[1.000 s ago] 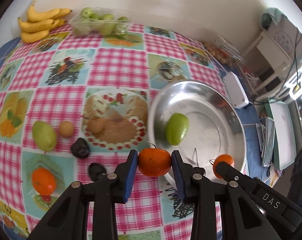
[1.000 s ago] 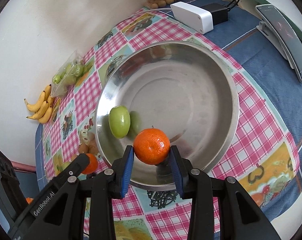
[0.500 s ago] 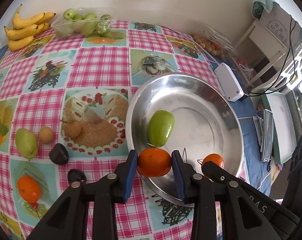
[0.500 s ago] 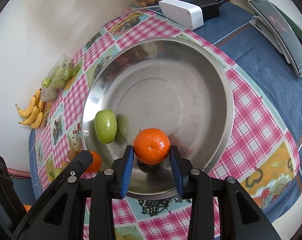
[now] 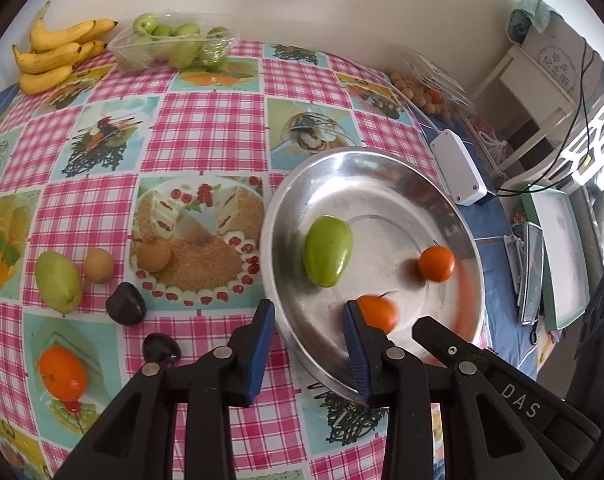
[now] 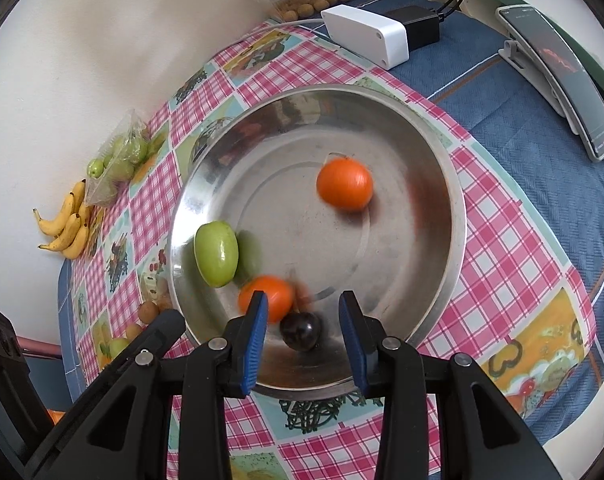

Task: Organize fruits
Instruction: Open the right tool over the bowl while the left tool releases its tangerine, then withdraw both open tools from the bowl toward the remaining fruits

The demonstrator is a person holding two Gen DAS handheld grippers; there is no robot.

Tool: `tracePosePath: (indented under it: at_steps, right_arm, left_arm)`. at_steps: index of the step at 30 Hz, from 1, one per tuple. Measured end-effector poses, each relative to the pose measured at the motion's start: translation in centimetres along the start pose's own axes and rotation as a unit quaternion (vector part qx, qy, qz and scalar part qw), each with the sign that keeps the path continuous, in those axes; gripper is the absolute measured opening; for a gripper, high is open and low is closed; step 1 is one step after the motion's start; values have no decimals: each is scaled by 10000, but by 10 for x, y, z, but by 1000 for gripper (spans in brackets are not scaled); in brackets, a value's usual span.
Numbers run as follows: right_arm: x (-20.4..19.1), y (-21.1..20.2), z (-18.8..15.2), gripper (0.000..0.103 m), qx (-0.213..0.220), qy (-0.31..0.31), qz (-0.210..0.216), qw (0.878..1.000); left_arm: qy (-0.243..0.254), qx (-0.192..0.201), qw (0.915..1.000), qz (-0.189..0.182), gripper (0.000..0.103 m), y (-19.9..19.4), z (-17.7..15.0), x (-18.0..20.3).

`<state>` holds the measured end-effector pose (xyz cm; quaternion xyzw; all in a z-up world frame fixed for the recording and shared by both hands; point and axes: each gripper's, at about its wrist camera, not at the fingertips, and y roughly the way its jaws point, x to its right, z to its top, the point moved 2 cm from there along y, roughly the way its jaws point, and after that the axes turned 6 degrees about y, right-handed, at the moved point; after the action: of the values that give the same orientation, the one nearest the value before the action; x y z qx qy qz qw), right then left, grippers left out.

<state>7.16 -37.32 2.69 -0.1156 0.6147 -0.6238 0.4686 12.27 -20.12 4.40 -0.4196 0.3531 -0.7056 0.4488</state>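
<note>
A shallow steel bowl [image 6: 429, 168] on the checked tablecloth held a glossy green mango [image 6: 216, 253] by its left wall, two blurred tangerines, one near the middle [image 6: 344, 184] and one by the near rim [image 6: 266, 297], and a dark plum [image 6: 300, 330] beside it.

Both oranges are out of the jaws. A second ago each gripper clamped one. The left gripper [image 5: 307, 338] now stands open with nothing between its pads; its orange [image 5: 375, 312], blurred, lies in the steel bowl [image 5: 290, 216] just past the right pad. The right gripper [image 6: 302, 332] is likewise open; its orange [image 6: 344, 184], blurred, lies well ahead of the fingertips on the bowl floor. A dark plum [image 6: 300, 330] now shows between the right gripper's pads.
</note>
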Motion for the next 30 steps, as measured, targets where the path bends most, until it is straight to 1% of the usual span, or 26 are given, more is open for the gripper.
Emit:
tracePosePath:
  at_steps: [2, 4, 7, 9, 10, 15, 22, 30]
  right_arm:
    - [-1, 0, -1, 38, -2, -13, -5, 10000]
    - [-1, 1, -1, 38, -23, -40, -16, 10000]
    - [-4, 2, -2, 38, -42, -79, -41, 10000]
    - [-5, 2, -3, 38, -44, -115, -59, 9999]
    - [-6, 2, -3, 38, -43, -139, -72, 9999]
    - [-11, 3, -6, 38, -36, -251, -141, 9996]
    - [-24, 3, -11, 38, -5, -570, -245, 9981]
    - [-37, 4, -19, 38, 1, -899, -337, 9954]
  left_arm:
    - [-68, -26, 10000, 64, 40, -1, 0, -5]
    - [-159, -65, 9997, 175, 44, -1, -1, -12]
    - [-208, -71, 9985, 498, 48, -3, -1, -22]
    - [-217, -62, 9973, 696, 53, -4, -1, -28]
    - [-267, -74, 9963, 811, 54, -4, -1, -33]
    - [-508, -137, 9927, 1089, 56, -6, -4, -55]
    - [-634, -159, 9891, 1322, 58, -10, -8, -73]
    - [-748, -246, 9871, 1394, 58, -10, -13, -83]
